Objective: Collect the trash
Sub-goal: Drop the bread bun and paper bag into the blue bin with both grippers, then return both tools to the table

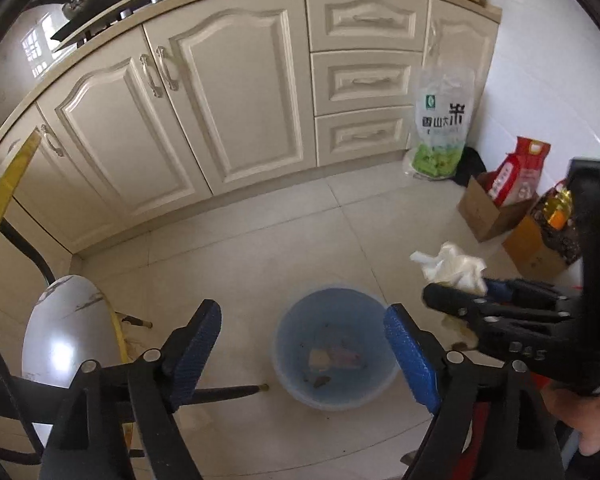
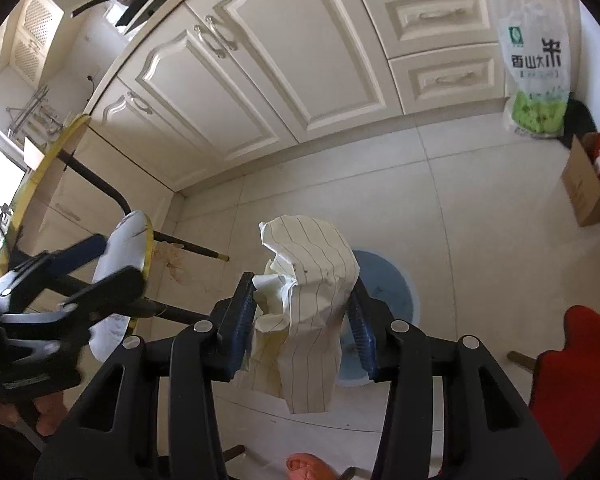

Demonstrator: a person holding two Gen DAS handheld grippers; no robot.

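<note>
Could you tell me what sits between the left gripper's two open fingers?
In the left wrist view, the blue bin on the floor shows between the left gripper fingers, with scraps inside.

We hold the left gripper [image 1: 302, 350] open, its jaws empty, above the blue trash bin [image 1: 334, 346], which contains scraps. Right of the bin, our right gripper [image 1: 460, 292] clamps crumpled white paper [image 1: 450, 266]. Cream cabinets [image 1: 228, 92] stand beyond the bin.
</note>
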